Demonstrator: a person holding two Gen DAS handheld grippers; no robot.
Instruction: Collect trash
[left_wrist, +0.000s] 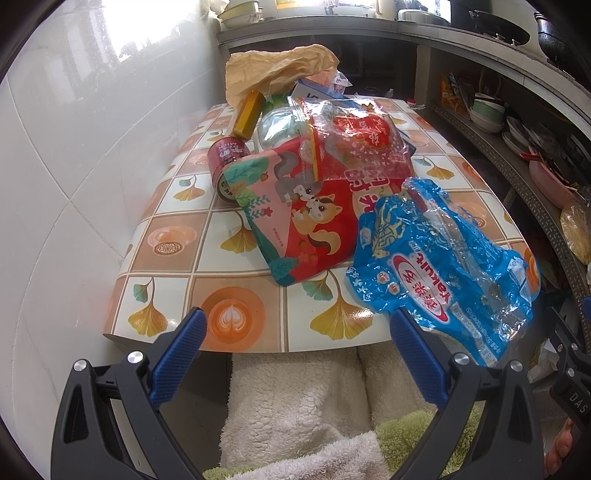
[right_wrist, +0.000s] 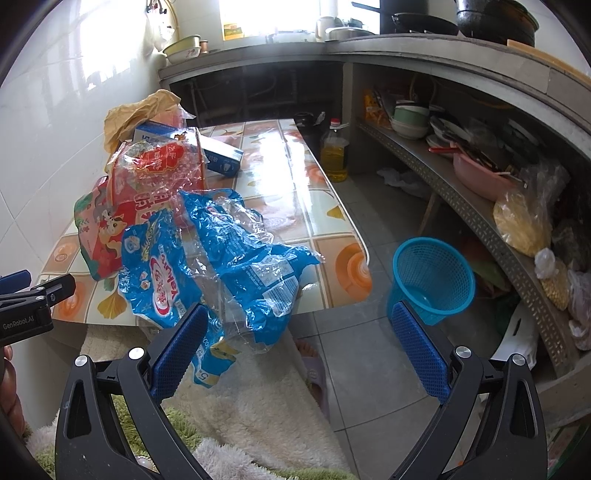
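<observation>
A heap of trash lies on a small table with a tile-patterned top. Nearest the front edge is a crumpled blue plastic wrapper, hanging over the table's edge. Behind it lie a red squirrel-print bag, a clear red-printed wrapper, a dark red can, a yellow tube, a blue-white box and brown crumpled paper. My left gripper is open just short of the table's front edge. My right gripper is open, its left finger beside the blue wrapper.
A blue mesh waste basket stands on the floor right of the table. A bottle of yellow oil is beyond the table. Shelves with bowls and bags run along the right. A white tiled wall is at left. A fluffy garment covers the person's lap.
</observation>
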